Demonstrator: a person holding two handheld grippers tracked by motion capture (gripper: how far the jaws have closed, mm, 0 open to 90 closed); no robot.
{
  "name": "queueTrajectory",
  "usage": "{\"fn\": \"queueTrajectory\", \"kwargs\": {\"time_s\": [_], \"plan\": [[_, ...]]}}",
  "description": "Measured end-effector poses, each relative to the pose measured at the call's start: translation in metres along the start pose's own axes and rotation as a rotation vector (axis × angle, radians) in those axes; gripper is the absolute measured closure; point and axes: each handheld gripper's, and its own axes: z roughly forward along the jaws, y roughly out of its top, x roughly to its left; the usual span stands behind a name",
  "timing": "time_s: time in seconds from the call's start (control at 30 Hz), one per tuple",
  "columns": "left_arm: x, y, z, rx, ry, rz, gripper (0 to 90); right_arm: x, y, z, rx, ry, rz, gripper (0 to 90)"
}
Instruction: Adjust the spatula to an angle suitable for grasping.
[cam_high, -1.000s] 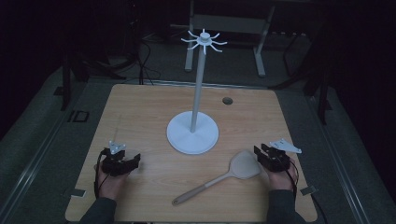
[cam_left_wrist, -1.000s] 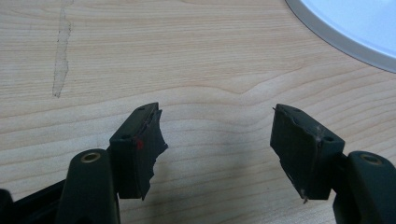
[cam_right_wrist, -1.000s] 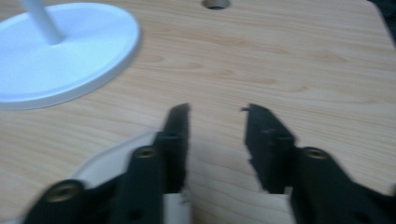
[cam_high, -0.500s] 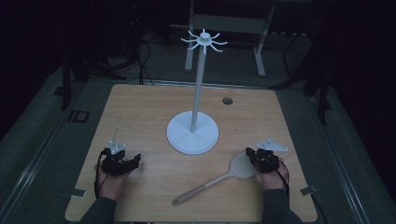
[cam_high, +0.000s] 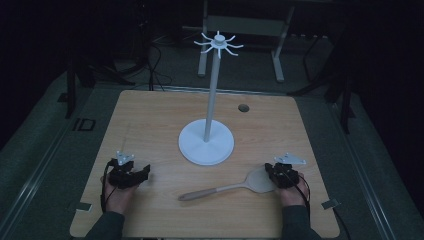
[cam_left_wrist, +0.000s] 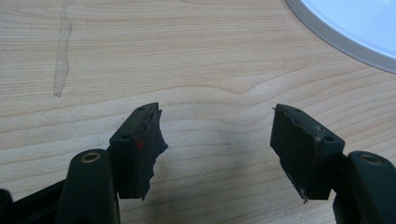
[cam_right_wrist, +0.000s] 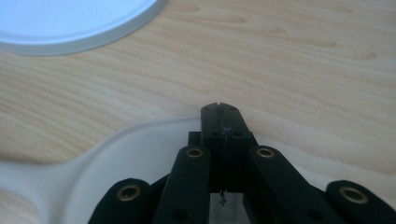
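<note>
A spatula (cam_high: 235, 186) with a pale flat head and a wooden handle lies on the table's near right part. In the right gripper view its head (cam_right_wrist: 135, 154) lies flat beneath my right gripper (cam_right_wrist: 219, 111), whose jaws are pressed together over the head's edge. In the high view the right gripper (cam_high: 272, 173) sits at the head's right side. My left gripper (cam_high: 141, 173) rests at the near left, open, with bare wood between its fingers (cam_left_wrist: 140, 140). A white stand (cam_high: 206, 142) with a round base, a tall pole and hooks on top stands mid-table.
The wooden table (cam_high: 150, 120) has a small round hole (cam_high: 243, 107) at the back right. The stand's base edge shows at the top of the left gripper view (cam_left_wrist: 355, 28) and the right gripper view (cam_right_wrist: 70, 18). Dark floor and metal frames surround the table.
My right gripper has moved left and slightly nearer, onto the spatula's head. The left gripper and the spatula have stayed in place.
</note>
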Motion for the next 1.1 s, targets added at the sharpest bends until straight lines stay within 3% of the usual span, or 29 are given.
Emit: {"fn": "queueTrajectory", "kwargs": {"time_s": [0.27,0.63,0.8,1.1], "plan": [[0.0,0.0,0.0,0.0,0.001,-0.004,34.1,0.006,-0.012,-0.015,0.039,-0.007,-0.002,89.7],[0.0,0.0,-0.001,0.002,0.002,-0.003,34.1,0.019,-0.027,-0.039,0.058,0.018,-0.027,89.6],[0.0,0.0,0.0,0.001,0.004,-0.005,34.0,0.023,-0.024,-0.04,0.063,0.03,-0.046,87.0],[0.0,0.0,0.0,0.002,0.005,-0.004,34.0,0.046,0.005,-0.027,0.045,0.119,-0.161,74.2]]}}
